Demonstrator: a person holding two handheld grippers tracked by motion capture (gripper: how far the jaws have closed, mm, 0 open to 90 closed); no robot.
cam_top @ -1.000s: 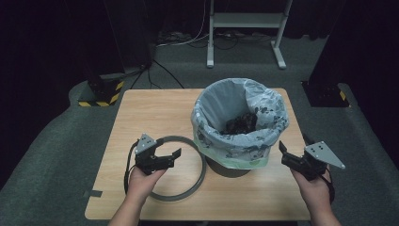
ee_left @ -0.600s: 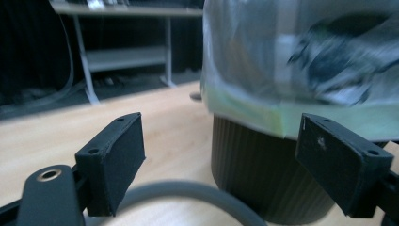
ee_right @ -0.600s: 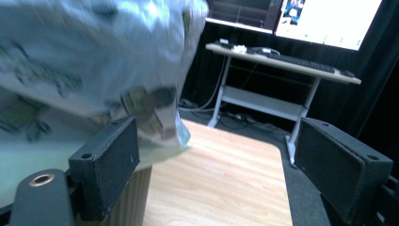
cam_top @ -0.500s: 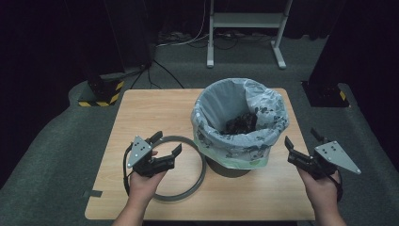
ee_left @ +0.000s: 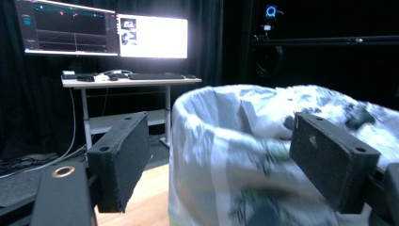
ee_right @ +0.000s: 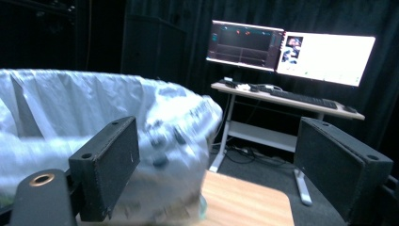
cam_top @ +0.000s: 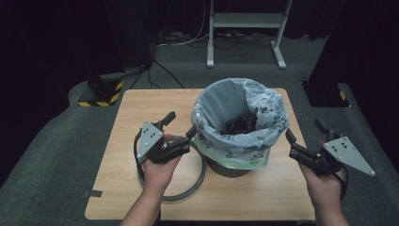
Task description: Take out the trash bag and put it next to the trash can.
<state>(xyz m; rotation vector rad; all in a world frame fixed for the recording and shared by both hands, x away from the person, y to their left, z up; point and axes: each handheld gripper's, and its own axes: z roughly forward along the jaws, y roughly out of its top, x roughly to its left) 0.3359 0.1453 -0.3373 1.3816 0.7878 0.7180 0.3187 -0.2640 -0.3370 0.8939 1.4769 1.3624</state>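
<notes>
Both grippers have risen since a second ago; the left gripper (cam_top: 180, 125) has its jaws wide apart (though just closing a little) with nothing between them, and the right gripper (cam_top: 305, 133) gapes empty too. Between them stands the bin (cam_top: 239, 123) on the table (cam_top: 141, 106), lined with a pale patterned bag, dark scraps inside; a grey ring (cam_top: 193, 186) lies beside it.

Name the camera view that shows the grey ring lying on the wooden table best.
The high view: the grey ring lies flat on the wooden table, partly under the left hand. The two gripper views look at the lined bin instead, above the ring's level.
</notes>
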